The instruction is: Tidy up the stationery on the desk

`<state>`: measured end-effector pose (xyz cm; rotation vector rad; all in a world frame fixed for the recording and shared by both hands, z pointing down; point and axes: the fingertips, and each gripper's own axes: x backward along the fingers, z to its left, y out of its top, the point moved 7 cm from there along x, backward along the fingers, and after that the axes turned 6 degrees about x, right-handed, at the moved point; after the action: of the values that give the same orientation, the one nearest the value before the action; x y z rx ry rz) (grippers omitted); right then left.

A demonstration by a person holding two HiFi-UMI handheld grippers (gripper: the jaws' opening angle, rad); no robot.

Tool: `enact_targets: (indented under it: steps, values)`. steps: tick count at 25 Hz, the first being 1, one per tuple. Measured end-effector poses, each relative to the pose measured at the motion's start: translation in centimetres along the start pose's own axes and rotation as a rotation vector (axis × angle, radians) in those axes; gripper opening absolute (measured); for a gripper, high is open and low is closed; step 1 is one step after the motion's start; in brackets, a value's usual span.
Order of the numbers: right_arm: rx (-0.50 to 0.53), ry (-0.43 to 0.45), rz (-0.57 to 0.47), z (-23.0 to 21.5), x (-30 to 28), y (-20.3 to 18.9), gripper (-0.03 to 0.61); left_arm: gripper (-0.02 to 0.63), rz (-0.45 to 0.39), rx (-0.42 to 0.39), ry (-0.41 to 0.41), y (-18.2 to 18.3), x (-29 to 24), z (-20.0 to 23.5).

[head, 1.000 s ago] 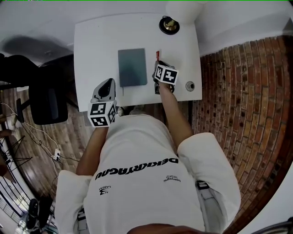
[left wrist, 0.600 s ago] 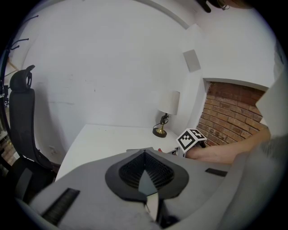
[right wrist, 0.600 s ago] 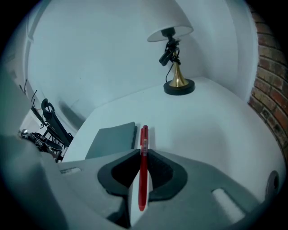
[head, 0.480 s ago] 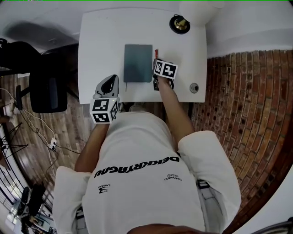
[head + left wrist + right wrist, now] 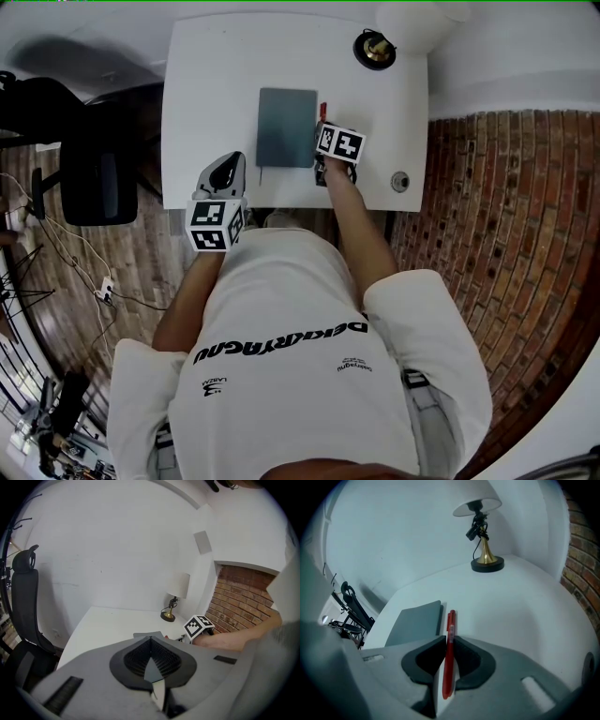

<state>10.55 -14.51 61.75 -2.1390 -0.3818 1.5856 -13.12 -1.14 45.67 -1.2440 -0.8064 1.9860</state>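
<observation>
A red pen (image 5: 451, 625) sits between the pads of my right gripper (image 5: 449, 639), which press on it from both sides. Those jaws have just eased open slightly, with the pen still between them. The pen's far end points across the white desk (image 5: 211, 94), right beside a grey notebook (image 5: 415, 623). From the head view, the right gripper (image 5: 324, 127) is low at the notebook's (image 5: 286, 127) right edge, and a bit of red pen (image 5: 323, 110) shows beyond it. My left gripper (image 5: 228, 164) hovers over the desk's near left edge, shut and empty (image 5: 151, 641).
A brass-footed lamp (image 5: 378, 49) stands at the desk's far right corner. A small round object (image 5: 400, 181) lies near the front right corner. A black office chair (image 5: 94, 178) stands left of the desk. Brick surface runs along the right side.
The right gripper has dropped toward the desk with the pen, closer to the notebook's right edge. The left gripper has hardly moved. The head view has shifted slightly.
</observation>
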Motion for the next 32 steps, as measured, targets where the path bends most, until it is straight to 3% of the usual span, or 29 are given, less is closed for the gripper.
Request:
enact_targets:
  steps: [6, 12, 18, 24, 32]
  values:
    - [0.028, 0.001, -0.007, 0.1, 0.2, 0.2, 0.083, -0.002, 0.002, 0.000, -0.011, 0.0, 0.1, 0.1]
    - [0.027, 0.011, -0.076, 0.1, 2.4, 0.9, 0.083, -0.003, -0.009, -0.005, -0.028, 0.1, 0.5, -0.4]
    - [0.028, 0.042, -0.188, 1.3, 6.3, 1.7, 0.080, -0.003, -0.032, -0.027, -0.049, 0.8, 1.0, -0.9]
    - [0.044, 0.117, -0.319, 3.8, 11.8, 2.4, 0.028, -0.002, -0.059, -0.057, -0.087, 1.6, 1.8, -2.2]
    - [0.108, 0.126, -0.459, 6.6, 18.0, 2.9, -0.002, -0.003, -0.098, -0.094, -0.147, 2.9, 2.3, -3.8]
